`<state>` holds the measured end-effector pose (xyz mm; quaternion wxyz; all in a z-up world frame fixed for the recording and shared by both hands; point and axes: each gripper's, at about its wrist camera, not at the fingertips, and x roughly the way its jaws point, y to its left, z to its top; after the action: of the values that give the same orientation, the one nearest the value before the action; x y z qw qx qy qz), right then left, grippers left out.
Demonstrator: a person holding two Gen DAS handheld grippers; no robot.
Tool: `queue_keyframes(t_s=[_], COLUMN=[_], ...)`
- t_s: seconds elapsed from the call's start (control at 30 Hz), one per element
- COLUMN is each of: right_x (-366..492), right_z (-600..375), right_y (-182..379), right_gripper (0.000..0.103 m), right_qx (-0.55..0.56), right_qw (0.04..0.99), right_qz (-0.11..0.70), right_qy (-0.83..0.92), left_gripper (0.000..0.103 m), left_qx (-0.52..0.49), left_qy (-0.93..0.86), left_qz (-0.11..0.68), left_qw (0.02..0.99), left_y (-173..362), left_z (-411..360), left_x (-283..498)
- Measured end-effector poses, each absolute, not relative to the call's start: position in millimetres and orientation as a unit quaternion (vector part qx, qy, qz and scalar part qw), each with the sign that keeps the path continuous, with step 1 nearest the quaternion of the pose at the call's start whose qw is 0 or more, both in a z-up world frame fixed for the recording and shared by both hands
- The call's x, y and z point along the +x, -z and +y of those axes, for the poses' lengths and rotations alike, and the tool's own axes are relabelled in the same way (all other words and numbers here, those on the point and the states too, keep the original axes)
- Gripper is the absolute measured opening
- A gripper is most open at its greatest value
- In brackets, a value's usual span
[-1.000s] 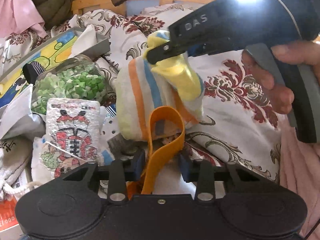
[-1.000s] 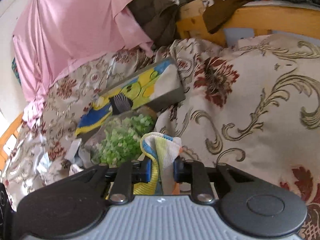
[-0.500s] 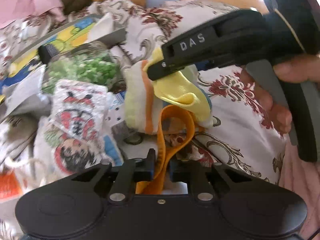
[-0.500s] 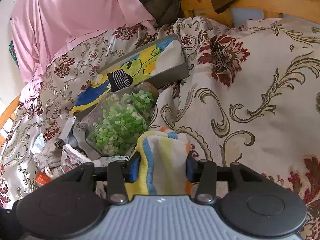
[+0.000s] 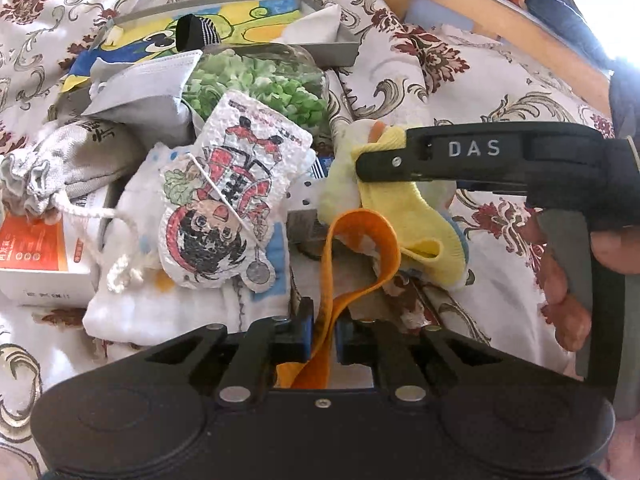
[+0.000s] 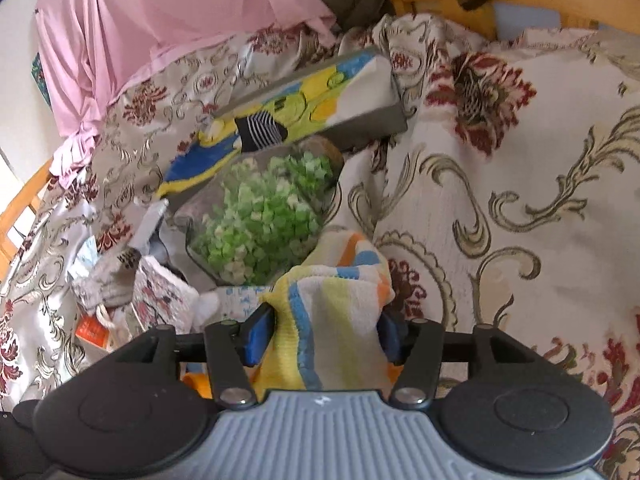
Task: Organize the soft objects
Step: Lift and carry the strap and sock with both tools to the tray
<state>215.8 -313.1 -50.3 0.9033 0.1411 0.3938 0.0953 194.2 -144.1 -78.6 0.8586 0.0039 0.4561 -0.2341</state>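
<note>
My left gripper is shut on an orange band that loops up in front of it. A striped yellow, blue and orange sock lies between the jaws of my right gripper, which stand wide apart around it. In the left wrist view the right gripper's black finger lies over the sock's yellow end. Both sit over a floral bedspread.
A pile lies to the left: a cartoon-printed white pouch, a grey drawstring bag, a jar of green pieces, a grey mask, an orange-white box and a colourful flat box. Pink cloth hangs behind.
My right gripper's jaws have opened wider around the striped sock. My left gripper closed on the orange band and stays shut; the view has shifted left over the pile.
</note>
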Motion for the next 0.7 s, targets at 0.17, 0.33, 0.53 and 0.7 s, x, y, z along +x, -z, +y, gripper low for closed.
queue_keyframes(t_s=[0.17,0.33,0.53,0.7], right_x=[217.4,215.7,213.6,207.2], right_z=[-308.9,-307.8,-311.6,-315.9], right_y=[56.7,56.4,52.4,45.5], right_gripper=[0.067,0.058,0.031,0.022], right_qx=[0.137,0.134,0.141,0.141], right_qw=[0.896,0.895,0.896,0.904], right_qz=[0.41,0.41,0.41,0.395], right_qy=[-0.105,-0.111,-0.102,-0.084], left_gripper=[0.015,0.016,0.012,0.008], left_qx=[0.019,0.016,0.027,0.025], left_qy=[0.236,0.226,0.21,0.21], left_qz=[0.459,0.465,0.465,0.464], left_qw=[0.857,0.856,0.859,0.86], left_y=[85.9,86.9,80.9,70.4], left_z=[-149.7,-150.7,-156.9,-152.2], left_x=[197.6,199.1,191.2,178.4])
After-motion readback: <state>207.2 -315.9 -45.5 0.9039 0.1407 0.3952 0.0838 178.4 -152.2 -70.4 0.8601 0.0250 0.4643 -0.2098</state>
